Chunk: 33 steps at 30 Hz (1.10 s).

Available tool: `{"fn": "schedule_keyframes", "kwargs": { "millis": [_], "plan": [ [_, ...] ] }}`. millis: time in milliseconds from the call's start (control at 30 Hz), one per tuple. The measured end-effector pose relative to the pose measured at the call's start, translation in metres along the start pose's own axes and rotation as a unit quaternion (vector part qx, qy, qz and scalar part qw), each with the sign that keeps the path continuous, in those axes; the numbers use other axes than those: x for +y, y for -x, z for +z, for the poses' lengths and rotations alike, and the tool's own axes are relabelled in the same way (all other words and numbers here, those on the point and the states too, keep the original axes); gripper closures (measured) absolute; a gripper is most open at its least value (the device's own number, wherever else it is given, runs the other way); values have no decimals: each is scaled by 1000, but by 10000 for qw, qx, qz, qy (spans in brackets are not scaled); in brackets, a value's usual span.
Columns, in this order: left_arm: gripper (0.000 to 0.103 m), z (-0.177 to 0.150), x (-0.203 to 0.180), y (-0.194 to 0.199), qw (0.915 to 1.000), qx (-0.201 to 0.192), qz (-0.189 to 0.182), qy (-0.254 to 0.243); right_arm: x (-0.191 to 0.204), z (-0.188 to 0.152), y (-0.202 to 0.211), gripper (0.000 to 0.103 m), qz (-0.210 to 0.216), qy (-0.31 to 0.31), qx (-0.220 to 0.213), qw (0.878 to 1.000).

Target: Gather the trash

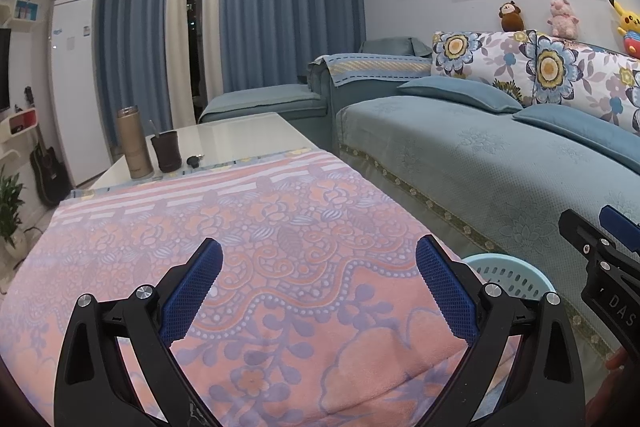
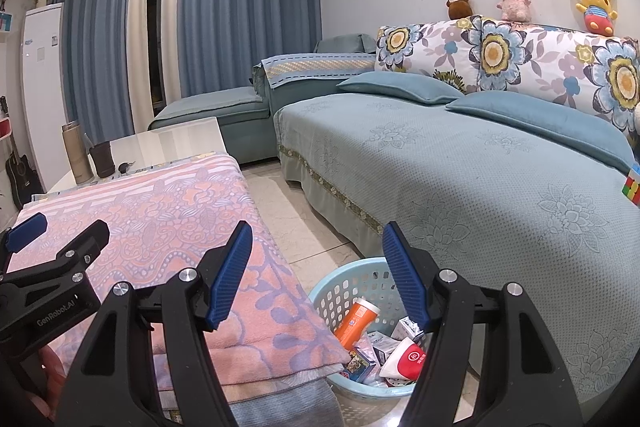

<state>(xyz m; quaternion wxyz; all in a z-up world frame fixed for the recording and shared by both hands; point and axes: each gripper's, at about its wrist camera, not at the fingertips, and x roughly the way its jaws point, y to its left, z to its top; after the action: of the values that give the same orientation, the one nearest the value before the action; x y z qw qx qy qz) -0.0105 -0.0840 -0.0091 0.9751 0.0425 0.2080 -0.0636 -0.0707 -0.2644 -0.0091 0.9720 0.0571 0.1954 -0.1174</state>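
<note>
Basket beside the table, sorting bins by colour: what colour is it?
Light blue basket; the right wrist view shows it best.

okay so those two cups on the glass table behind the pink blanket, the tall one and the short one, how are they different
The gold tumbler is tall, slim and capped with a silvery lid; the dark brown cup beside it is short and squat. The tumbler is closed, while the brown cup is open with a thin stick-like thing leaning out of it. The tumbler stands to the cup's left. Both stand upright on the glass table.

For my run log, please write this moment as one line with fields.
left gripper: open, empty, above pink blanket | right gripper: open, empty, above basket | basket: holds orange bottle and packaging
</note>
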Motion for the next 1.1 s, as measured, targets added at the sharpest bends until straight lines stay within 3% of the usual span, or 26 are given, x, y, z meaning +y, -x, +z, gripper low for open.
{"fn": "schedule_keyframes", "kwargs": {
  "millis": [1100],
  "plan": [
    [9,1,2,3,9998,-77,77,-155,2,3,2,39,-13,-24,9,10000]
  ]
}}
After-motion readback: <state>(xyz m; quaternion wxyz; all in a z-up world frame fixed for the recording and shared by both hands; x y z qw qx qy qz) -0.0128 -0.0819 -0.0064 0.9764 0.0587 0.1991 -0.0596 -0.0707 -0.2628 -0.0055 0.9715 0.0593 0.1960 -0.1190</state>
